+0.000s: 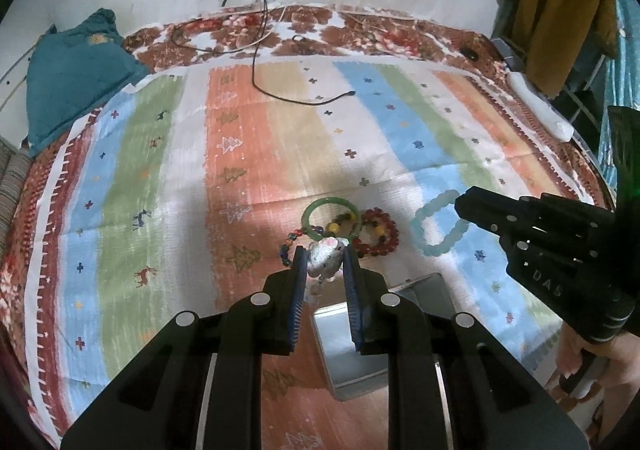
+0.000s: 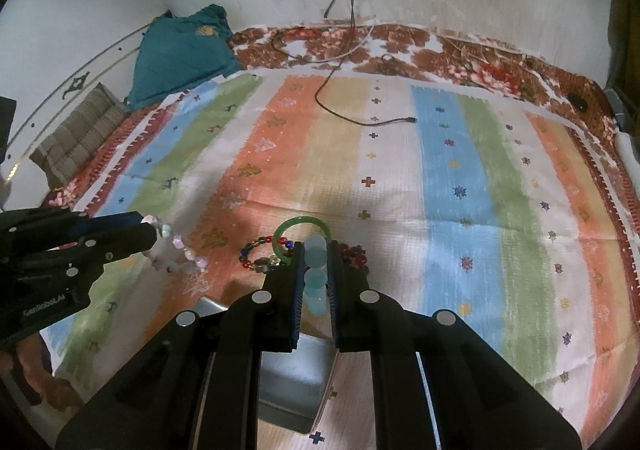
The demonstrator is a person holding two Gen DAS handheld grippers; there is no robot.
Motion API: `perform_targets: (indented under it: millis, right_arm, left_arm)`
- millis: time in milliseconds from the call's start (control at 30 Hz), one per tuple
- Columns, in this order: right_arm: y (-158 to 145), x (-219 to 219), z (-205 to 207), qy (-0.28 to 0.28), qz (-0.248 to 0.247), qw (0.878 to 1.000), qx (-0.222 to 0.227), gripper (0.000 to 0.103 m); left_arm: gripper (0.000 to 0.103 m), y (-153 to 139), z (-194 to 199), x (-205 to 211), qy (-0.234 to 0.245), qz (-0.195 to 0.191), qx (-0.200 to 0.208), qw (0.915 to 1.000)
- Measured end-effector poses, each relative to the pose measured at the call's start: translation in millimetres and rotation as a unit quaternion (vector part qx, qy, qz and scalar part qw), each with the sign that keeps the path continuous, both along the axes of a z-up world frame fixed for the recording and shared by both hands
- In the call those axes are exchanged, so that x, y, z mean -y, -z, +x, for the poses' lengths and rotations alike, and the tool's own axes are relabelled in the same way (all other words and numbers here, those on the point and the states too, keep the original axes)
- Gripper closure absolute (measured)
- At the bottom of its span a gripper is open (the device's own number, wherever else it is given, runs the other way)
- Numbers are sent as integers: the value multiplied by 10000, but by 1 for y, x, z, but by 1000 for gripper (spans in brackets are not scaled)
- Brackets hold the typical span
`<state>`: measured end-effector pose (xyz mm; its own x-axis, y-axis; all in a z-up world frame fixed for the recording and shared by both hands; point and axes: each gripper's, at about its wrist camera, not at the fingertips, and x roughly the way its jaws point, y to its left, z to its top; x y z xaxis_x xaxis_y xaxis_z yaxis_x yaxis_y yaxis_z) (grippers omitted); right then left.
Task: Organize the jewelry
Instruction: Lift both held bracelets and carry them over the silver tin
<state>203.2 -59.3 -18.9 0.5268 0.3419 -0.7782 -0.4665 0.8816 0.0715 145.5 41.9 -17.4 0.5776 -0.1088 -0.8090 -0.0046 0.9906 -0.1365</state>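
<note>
left gripper (image 1: pixel 323 264), marked "genrobot.ai", clamps pale bead bracelet (image 1: pixel 325 261); right gripper (image 2: pixel 316 256), "das", clamps aqua bracelet (image 2: pixel 315 270).

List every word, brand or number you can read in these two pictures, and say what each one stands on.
"DAS": raised letters on the black body of the right gripper, seen from the left wrist.
"GenRoboLAI", roughly; last letters blurred: white print on the body of the left gripper, seen from the right wrist.
No other text shows.

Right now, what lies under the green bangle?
The green bangle rests on the striped cloth, overlapping a multicoloured bead bracelet. The left tongs and their pale bracelet hide its near edge.
</note>
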Motion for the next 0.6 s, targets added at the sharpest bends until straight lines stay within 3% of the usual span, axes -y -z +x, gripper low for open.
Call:
perform_targets:
  millis: [600]
  right_arm:
    - [-7, 13, -34, -59, 93, 9999, 116, 91]
  left_arm:
    - [85, -4, -25, 16, 114, 48, 158, 9998]
